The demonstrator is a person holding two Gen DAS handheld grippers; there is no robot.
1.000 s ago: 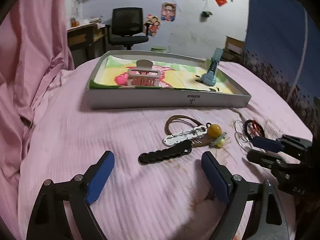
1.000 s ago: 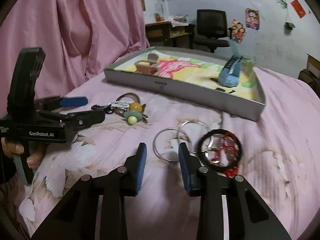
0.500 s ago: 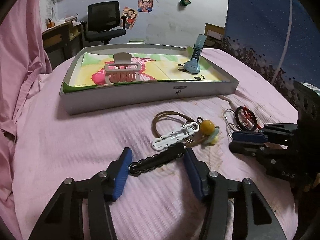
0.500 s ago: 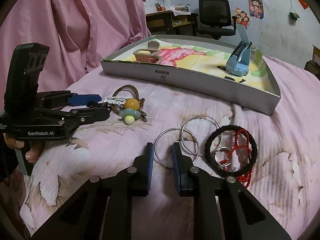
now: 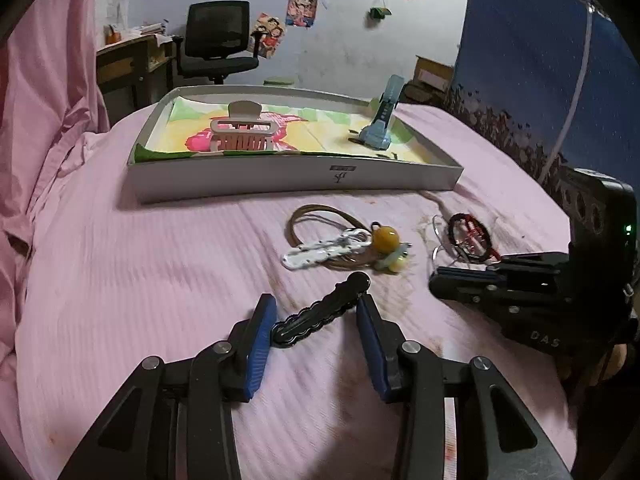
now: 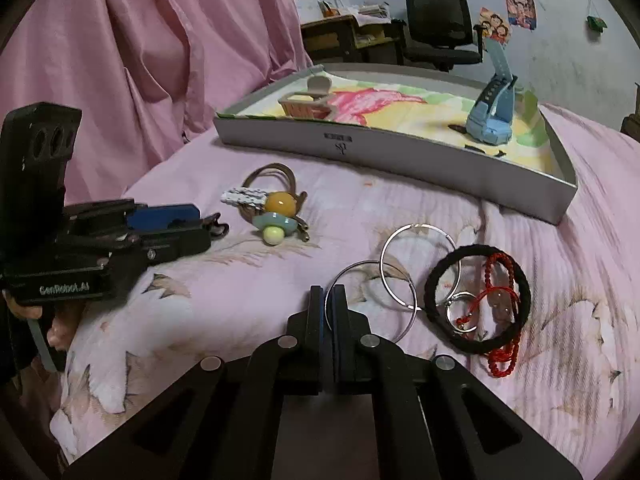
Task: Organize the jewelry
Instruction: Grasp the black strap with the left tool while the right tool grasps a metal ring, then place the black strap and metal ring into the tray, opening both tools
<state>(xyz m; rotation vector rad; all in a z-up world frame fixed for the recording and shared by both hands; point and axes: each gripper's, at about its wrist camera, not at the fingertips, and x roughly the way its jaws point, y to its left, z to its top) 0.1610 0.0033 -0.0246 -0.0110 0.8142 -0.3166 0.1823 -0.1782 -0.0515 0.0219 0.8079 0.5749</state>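
The left gripper (image 5: 316, 322) stood spread around the black hair clip (image 5: 320, 314), its pads touching the clip's ends. The right gripper (image 6: 328, 304) was pinched on a silver hoop (image 6: 370, 300) lying on the pink bedspread (image 5: 140, 280), near the tray (image 5: 280, 178) at the far edge.

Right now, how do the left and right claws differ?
The left claw is open, straddling the black wavy hair clip without clamping it; the right claw is shut on the rim of a silver hoop. The clip is between the left pads; the hoop extends ahead of the right. Both sit low over the pink bedspread.
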